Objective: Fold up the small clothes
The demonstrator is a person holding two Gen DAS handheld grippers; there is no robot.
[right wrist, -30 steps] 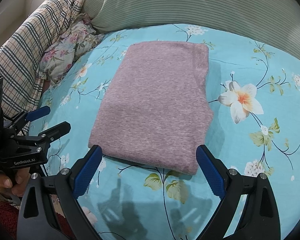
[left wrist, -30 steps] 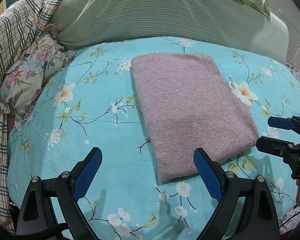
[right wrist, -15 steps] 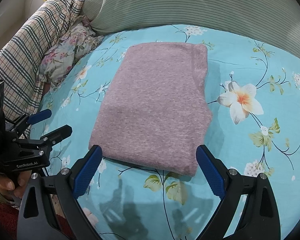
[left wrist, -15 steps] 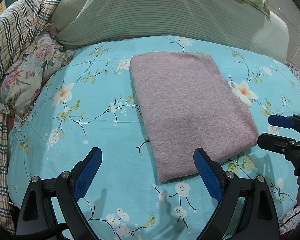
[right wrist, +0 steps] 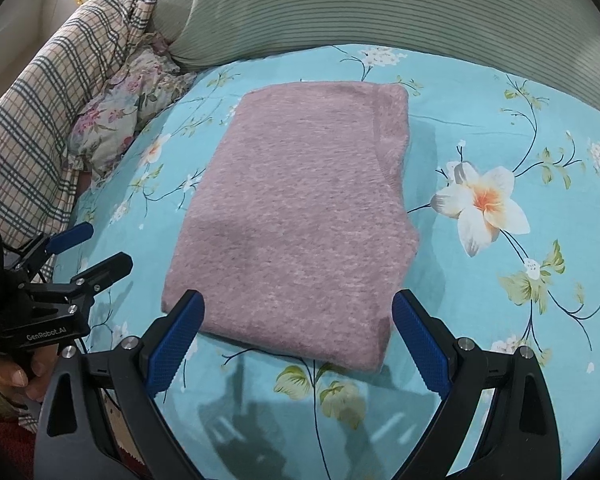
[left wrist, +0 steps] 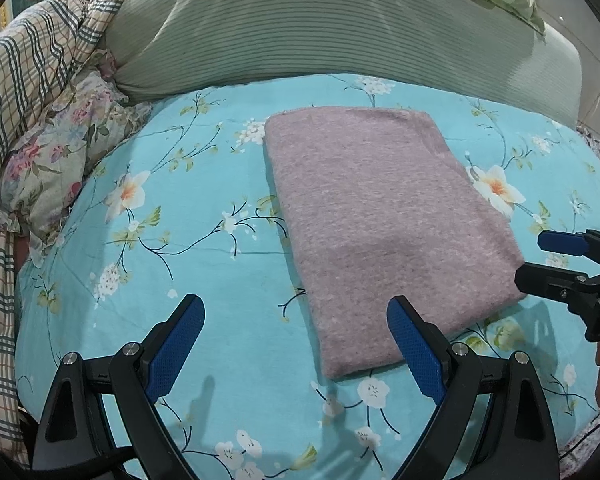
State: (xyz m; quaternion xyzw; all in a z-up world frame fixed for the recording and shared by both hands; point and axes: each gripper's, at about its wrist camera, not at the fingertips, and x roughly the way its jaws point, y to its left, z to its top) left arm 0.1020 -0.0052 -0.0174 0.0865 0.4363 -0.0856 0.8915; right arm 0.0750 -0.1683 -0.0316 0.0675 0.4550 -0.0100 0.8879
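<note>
A mauve knitted garment lies folded into a flat rectangle on the turquoise flowered bedsheet. My left gripper hovers open just short of the garment's near left corner, holding nothing. My right gripper stands open over the garment's near edge, with nothing between its blue pads. Each gripper shows in the other's view: the right gripper at the right edge, the left gripper at the left, both open.
A striped green pillow lies behind the garment. A plaid blanket and a floral cushion pile up at the left. A hand holds the left gripper's handle.
Both grippers have drifted slightly; the right one sits a little closer to the garment's near edge. The garment has not moved.
</note>
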